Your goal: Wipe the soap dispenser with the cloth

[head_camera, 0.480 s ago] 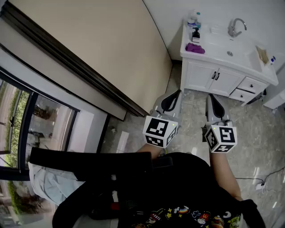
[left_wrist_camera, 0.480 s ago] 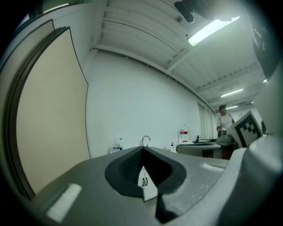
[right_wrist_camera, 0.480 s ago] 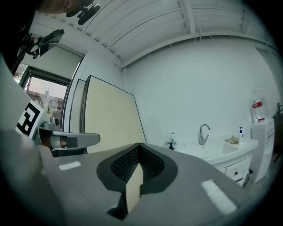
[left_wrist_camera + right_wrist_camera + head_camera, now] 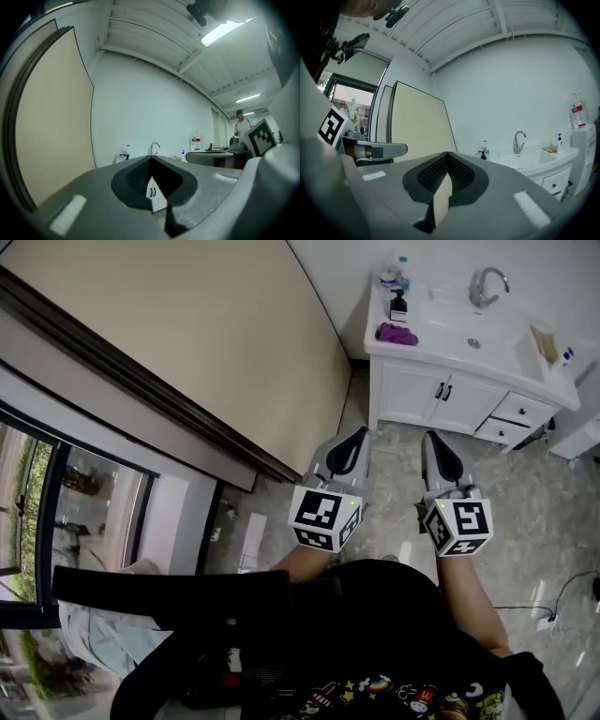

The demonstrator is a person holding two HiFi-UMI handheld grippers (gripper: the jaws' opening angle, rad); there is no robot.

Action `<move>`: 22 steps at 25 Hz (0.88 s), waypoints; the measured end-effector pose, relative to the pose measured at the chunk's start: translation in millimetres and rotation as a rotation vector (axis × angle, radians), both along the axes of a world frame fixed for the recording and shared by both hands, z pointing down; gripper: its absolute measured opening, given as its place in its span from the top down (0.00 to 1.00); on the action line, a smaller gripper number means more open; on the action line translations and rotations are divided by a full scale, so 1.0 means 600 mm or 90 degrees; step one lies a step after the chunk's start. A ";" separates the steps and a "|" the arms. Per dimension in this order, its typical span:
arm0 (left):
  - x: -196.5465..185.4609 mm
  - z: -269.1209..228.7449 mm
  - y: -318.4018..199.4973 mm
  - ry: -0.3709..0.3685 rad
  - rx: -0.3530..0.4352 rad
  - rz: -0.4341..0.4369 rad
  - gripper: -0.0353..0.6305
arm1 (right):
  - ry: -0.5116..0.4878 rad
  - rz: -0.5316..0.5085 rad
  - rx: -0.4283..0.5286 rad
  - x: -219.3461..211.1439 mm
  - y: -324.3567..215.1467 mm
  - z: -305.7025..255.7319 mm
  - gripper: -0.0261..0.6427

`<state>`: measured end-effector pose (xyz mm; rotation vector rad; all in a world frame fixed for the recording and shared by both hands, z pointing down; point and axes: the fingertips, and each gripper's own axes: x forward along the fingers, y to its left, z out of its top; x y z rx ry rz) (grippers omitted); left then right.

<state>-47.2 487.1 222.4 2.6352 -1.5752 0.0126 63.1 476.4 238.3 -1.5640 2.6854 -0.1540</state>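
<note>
The soap dispenser (image 4: 398,306), a small bottle with a black pump, stands at the left end of a white vanity counter (image 4: 441,320) far ahead. A purple cloth (image 4: 396,334) lies crumpled just in front of it. Both grippers hang over the floor well short of the vanity. My left gripper (image 4: 357,434) is shut and empty, its jaws meeting in the left gripper view (image 4: 151,158). My right gripper (image 4: 434,437) is also shut with nothing in it (image 4: 447,153). The dispenser (image 4: 483,154) shows small in the right gripper view.
A faucet (image 4: 483,287) and sink basin (image 4: 473,334) sit mid-counter, with a water bottle (image 4: 401,273) behind the dispenser. A beige wall panel (image 4: 187,352) runs along the left. A person (image 4: 241,124) stands far off. A cable (image 4: 562,596) lies on the floor at right.
The vanity has shifted up and left in the head view, and both grippers sit slightly higher. Both stay shut.
</note>
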 end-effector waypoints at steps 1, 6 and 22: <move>0.003 0.003 -0.002 0.000 -0.003 -0.004 0.95 | 0.003 -0.006 -0.001 0.003 -0.003 0.002 0.93; 0.050 0.019 -0.026 0.005 -0.013 -0.016 0.95 | 0.012 -0.028 -0.013 0.046 -0.022 0.016 0.93; 0.048 0.119 -0.413 0.013 -0.048 0.011 0.95 | 0.072 -0.052 -0.052 0.042 -0.398 0.136 0.93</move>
